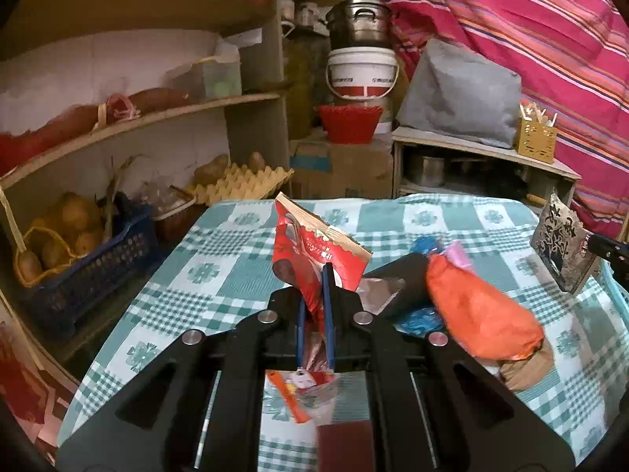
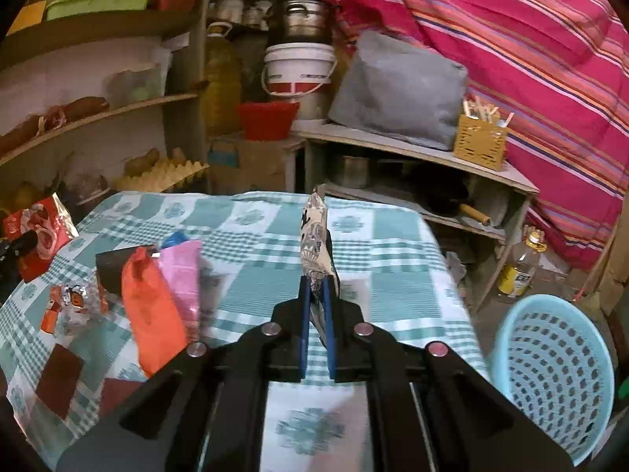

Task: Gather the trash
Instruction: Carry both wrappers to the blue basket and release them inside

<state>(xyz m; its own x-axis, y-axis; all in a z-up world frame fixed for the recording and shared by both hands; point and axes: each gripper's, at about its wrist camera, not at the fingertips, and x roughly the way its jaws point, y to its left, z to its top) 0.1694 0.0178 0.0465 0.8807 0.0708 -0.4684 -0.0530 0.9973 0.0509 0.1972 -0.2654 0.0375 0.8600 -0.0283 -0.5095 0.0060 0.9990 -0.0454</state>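
Left gripper (image 1: 314, 275) fingers clamped on red packet (image 1: 314, 247), lifted. Right gripper (image 2: 317, 283) fingers pinch patterned wrapper (image 2: 313, 236). Blue basket (image 2: 558, 377), lower right, looks empty. Orange bag (image 2: 151, 314), pink wrapper (image 2: 182, 275), more wrappers left on worktop (image 2: 393, 244), centre-left.

Each camera is sitting just behind its own tool, looking forward and downward along the two fingers. The left wrist view is facing across the checked worktop (image 1: 220, 259) from close above, with the curved shelves (image 1: 157, 118) filling its left side. The right wrist view is looking over the same worktop from further right, taking in the blue basket (image 2: 558, 377) on the floor. Both are sharing the orange wrapper (image 1: 483, 314), the white bucket (image 1: 361, 72), the grey cushion (image 1: 460, 90) and the striped cloth (image 1: 530, 39).
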